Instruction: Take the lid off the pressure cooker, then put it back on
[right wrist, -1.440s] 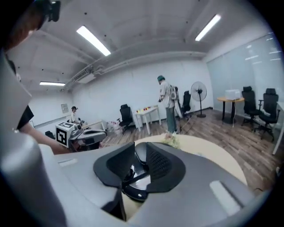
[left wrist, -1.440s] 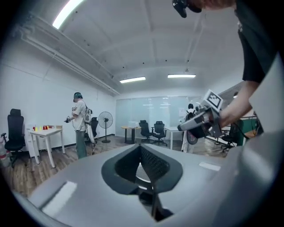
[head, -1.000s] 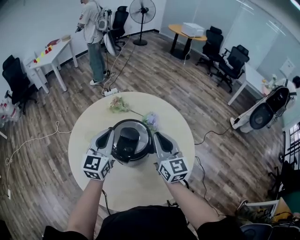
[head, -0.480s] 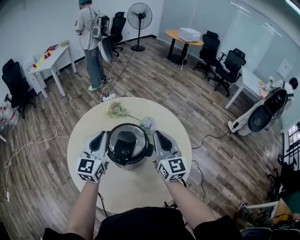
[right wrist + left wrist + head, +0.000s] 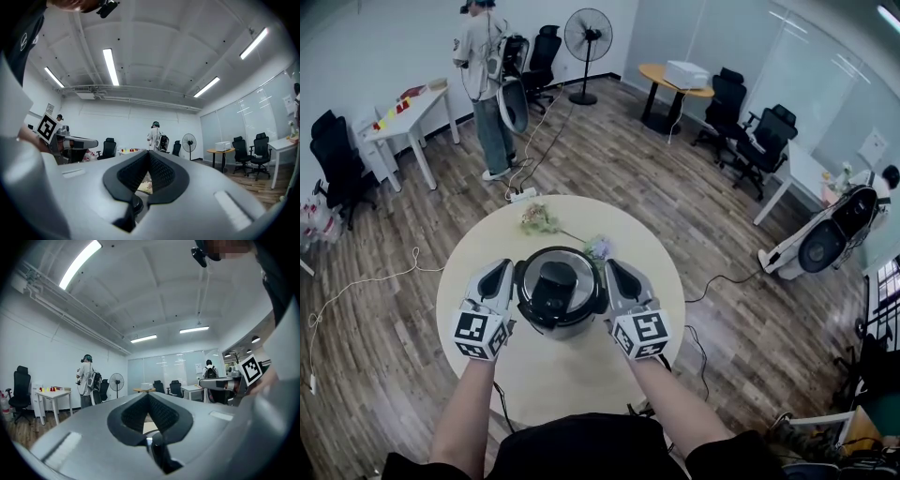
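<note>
In the middle of the round surface [image 5: 558, 380], slightly toward the near edge, sits the pressure cooker [image 5: 559, 298] with its lid [image 5: 553, 281] still on. The left gripper [image 5: 502, 274] hugs its left side and the right gripper [image 5: 615, 274] its right. Both sets of jaws are closed tight. Each gripper view shows something dark wedged low at the pinch, maybe a side handle, but I honestly can't tell.

What worries me: if they're clamped on the pot's sides instead of the lid, any lift brings the whole cooker up, not just the top. A thin pinch like that could also slip, and a heavy pot dropping that close to the near edge would be bad. And the lid probably needs a twist to unlock, which could just spin the whole pot.

Room-wise, there's a bare strip along the near edge and decent space at the left and right edges. The far edge is tighter, with flowers [image 5: 539, 217] lying there and more [image 5: 598, 248] just beyond the right jaws.
</note>
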`<state>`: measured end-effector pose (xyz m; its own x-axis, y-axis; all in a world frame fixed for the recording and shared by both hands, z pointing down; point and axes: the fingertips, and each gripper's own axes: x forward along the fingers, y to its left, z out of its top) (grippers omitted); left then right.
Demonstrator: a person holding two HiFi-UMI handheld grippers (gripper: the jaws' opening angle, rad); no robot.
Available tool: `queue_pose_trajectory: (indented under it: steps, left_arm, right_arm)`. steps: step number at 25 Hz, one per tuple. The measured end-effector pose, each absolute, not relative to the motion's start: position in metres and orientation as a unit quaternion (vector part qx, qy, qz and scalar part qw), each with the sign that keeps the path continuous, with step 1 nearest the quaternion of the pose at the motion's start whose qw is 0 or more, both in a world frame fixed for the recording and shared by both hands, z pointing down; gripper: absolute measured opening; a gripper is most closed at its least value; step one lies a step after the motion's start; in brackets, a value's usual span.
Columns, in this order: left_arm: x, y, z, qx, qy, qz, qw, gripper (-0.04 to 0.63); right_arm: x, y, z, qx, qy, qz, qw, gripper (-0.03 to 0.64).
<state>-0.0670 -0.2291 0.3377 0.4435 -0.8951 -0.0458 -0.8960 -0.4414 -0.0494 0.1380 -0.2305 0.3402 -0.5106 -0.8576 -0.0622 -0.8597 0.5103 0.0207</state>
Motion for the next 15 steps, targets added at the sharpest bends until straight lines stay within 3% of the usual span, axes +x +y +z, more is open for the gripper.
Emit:
queue_pose_trajectory:
  steps: [15]
  left_arm:
    - [-0.0731, -0.2269, 0.3407, -0.846, 0.533, -0.002, 0.031, 0.0]
  right_arm:
    - [0.1385, -0.2305, 0.3415, -0.496, 0.868, 0.021, 0.022, 0.006]
